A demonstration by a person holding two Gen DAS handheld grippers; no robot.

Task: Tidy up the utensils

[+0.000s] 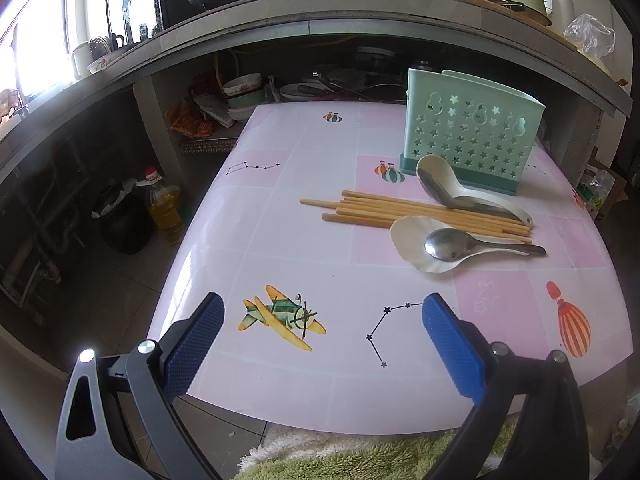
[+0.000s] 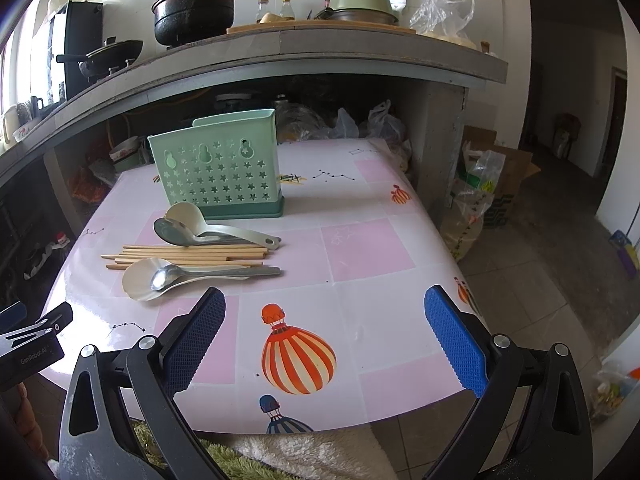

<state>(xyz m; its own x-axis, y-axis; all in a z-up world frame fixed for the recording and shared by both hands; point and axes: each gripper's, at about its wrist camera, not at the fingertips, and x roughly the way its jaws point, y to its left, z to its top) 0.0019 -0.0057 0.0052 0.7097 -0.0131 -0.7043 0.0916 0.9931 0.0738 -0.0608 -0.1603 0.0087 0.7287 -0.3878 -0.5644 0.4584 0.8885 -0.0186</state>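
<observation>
A mint green utensil holder (image 1: 472,132) (image 2: 220,168) with star holes stands upright at the far side of the pink table. In front of it lie several wooden chopsticks (image 1: 404,214) (image 2: 188,256). A white ladle (image 1: 434,178) (image 2: 188,216) with a metal spoon in it rests on them near the holder. Nearer, a second white spoon (image 1: 408,240) (image 2: 138,278) cradles a metal spoon (image 1: 448,244) (image 2: 172,274). My left gripper (image 1: 322,312) is open above the table's near edge, holding nothing. My right gripper (image 2: 324,308) is open too, also holding nothing.
The small table (image 1: 280,240) (image 2: 360,248) has a pink patterned cover and stands against a concrete counter (image 1: 320,16) (image 2: 280,48) loaded with pots and bottles. An oil bottle (image 1: 164,204) stands on the floor at left. Bags and a box (image 2: 488,192) sit at right. The left gripper's body (image 2: 32,344) shows at the right view's left edge.
</observation>
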